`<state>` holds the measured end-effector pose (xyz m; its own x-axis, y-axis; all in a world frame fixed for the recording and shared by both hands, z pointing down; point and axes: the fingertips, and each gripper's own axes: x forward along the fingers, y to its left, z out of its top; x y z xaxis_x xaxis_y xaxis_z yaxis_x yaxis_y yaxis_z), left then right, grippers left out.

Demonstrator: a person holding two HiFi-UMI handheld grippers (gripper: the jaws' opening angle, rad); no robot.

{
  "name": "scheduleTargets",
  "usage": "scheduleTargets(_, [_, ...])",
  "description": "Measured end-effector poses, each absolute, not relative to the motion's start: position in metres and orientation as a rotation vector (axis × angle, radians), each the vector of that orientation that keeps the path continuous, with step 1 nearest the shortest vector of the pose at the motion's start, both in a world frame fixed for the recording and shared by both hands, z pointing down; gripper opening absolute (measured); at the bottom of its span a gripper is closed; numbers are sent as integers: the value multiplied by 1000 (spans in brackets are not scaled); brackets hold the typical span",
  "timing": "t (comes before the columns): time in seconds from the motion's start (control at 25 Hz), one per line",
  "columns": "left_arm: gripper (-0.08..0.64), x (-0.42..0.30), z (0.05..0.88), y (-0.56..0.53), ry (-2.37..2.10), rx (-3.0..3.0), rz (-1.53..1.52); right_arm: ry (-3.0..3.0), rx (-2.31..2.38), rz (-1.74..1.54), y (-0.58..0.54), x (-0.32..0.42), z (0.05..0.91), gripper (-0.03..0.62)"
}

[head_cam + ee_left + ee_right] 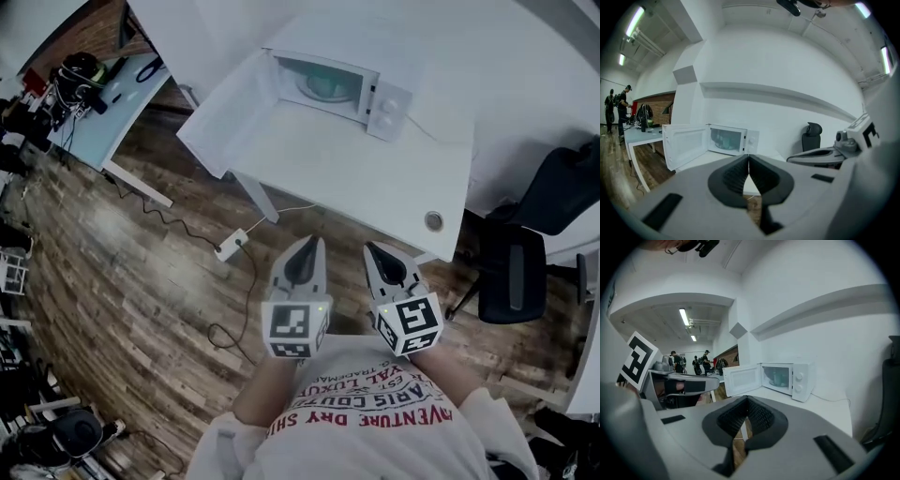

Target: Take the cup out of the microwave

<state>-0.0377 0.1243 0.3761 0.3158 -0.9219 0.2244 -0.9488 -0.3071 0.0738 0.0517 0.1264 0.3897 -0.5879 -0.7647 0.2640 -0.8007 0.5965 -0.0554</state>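
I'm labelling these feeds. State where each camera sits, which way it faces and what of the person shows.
Head view: on the person's head, looking steeply down at the white table; shirt, left gripper and right gripper show.
Left gripper view: on the left gripper, looking along its shut jaws at the open microwave; right gripper at right.
Right gripper view: on the right gripper, facing the same microwave; left gripper at left.
Shared: both gripper views show the microwave's open door.

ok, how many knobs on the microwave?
2, both at the right of the microwave front: upper knob, lower knob just beneath it. None look hidden.
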Motion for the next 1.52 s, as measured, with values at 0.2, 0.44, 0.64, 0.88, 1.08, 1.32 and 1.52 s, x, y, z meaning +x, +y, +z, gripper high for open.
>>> scheduleTargets(0.2, [8, -97, 368, 69, -1651, 2419, 212, -2566, 1318, 272, 74, -12, 387, 5])
scheduleTargets(0.44, [8, -157, 376, 17, -1592, 2418, 228, -2526, 1390, 291, 16, -68, 390, 5])
scheduleTargets(0.64, [8, -185, 383, -15, -1578, 2398, 224, -2503, 1448, 264, -18, -92, 386, 5])
scheduleTargets(0.88, [8, -183, 396, -51, -1524, 2409, 267, -2483, 1480, 293, -56, -93, 391, 5])
scheduleTargets(1.08, [8, -176, 400, -95, -1510, 2421, 309, -2472, 1496, 325, -100, -85, 396, 5])
scheduleTargets(1.32, [8, -155, 396, -161, -1501, 2448, 317, -2492, 1462, 285, -156, -69, 389, 5])
scheduleTargets(1.52, [8, -134, 400, -203, -1494, 2467, 348, -2483, 1490, 307, -195, -41, 393, 5])
